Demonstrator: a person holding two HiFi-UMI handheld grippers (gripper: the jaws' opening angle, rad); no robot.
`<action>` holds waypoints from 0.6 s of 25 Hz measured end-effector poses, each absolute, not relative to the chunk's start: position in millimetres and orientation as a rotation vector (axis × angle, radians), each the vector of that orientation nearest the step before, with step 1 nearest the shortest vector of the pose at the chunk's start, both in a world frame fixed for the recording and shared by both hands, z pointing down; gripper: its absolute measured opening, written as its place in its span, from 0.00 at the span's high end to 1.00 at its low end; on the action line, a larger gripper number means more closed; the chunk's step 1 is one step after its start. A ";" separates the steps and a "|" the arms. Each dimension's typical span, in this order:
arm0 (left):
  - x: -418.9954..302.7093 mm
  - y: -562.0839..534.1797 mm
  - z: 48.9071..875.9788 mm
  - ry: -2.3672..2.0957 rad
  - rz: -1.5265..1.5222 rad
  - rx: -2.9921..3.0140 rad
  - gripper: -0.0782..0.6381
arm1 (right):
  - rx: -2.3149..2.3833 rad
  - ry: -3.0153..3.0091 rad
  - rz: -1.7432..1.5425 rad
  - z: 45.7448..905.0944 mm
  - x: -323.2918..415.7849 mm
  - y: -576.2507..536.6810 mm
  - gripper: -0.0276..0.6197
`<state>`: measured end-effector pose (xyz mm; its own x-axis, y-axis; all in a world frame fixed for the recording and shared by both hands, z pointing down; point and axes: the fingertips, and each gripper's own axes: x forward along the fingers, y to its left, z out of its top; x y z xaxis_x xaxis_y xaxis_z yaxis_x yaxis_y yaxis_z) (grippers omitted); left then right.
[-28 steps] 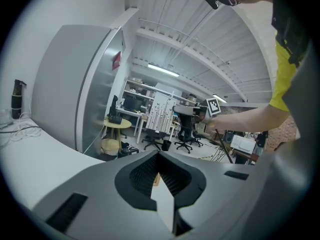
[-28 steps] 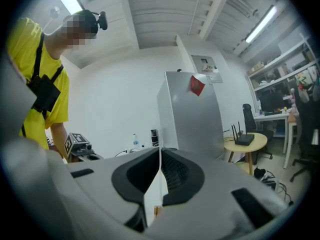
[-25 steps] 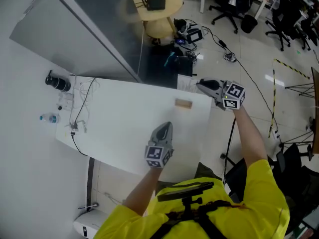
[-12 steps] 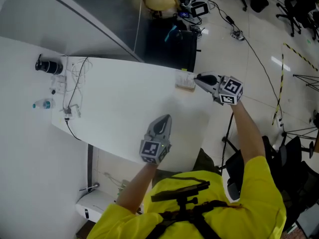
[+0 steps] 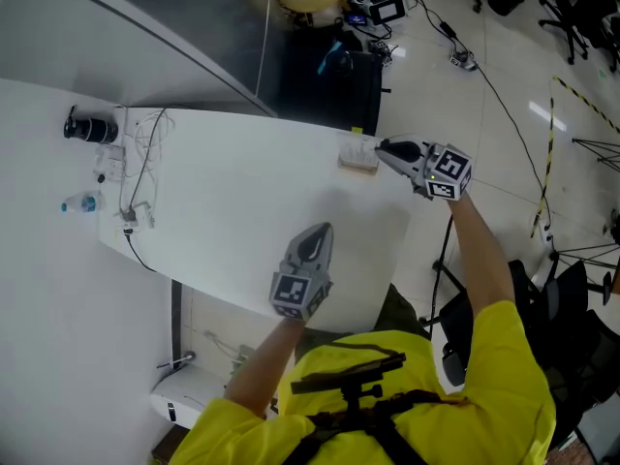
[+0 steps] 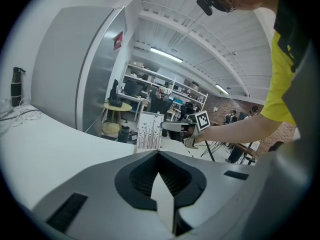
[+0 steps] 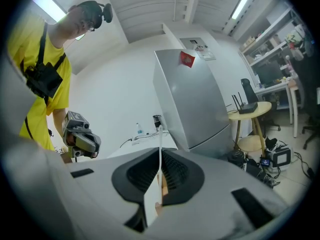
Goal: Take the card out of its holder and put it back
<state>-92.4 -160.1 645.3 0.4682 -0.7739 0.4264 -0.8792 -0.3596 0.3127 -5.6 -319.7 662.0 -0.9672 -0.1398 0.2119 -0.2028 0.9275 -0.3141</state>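
On the white table (image 5: 232, 221) a small wooden holder (image 5: 357, 163) sits near the far right edge. The patterned white card (image 6: 149, 130) stands upright at it. My right gripper (image 5: 384, 147) reaches it from the right and is shut on the card (image 7: 160, 139), which shows edge-on between its jaws with a bit of brown holder below. Whether the card still sits in the slot I cannot tell. My left gripper (image 5: 318, 236) rests near the table's front edge, shut with nothing in it (image 6: 159, 155), pointing toward the card.
A black flask (image 5: 85, 127), a small water bottle (image 5: 79, 202) and white cables (image 5: 145, 177) lie at the table's far left. A tall grey cabinet (image 7: 195, 99) stands behind the table. Beyond the right edge the floor holds cables and a black box (image 5: 339, 80).
My right gripper has moved left up to the holder and shut on the card. The left gripper has stayed where it was; the head view has shifted.
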 end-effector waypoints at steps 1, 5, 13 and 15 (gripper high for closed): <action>-93.1 -160.8 645.3 -1.377 0.273 2.222 0.89 | 0.252 -2.906 0.499 661.3 -8.1 -319.6 0.93; -92.8 -160.6 648.5 -1.372 0.278 2.220 0.89 | 0.223 -2.894 0.460 663.7 -15.4 -320.5 0.93; -91.5 -157.6 656.0 -1.358 0.304 2.205 0.89 | 0.310 -2.849 0.521 692.4 -8.2 -314.0 0.93; -90.9 -155.3 659.6 -1.344 0.320 2.185 0.89 | 0.352 -2.829 0.533 700.7 -8.0 -310.3 0.93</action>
<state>-90.9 -155.3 659.6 0.4722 -0.7472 0.4677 -0.8778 -0.3496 0.3276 -8.0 -310.3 700.7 -0.9420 -0.1896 0.2768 -0.2774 0.9043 -0.3246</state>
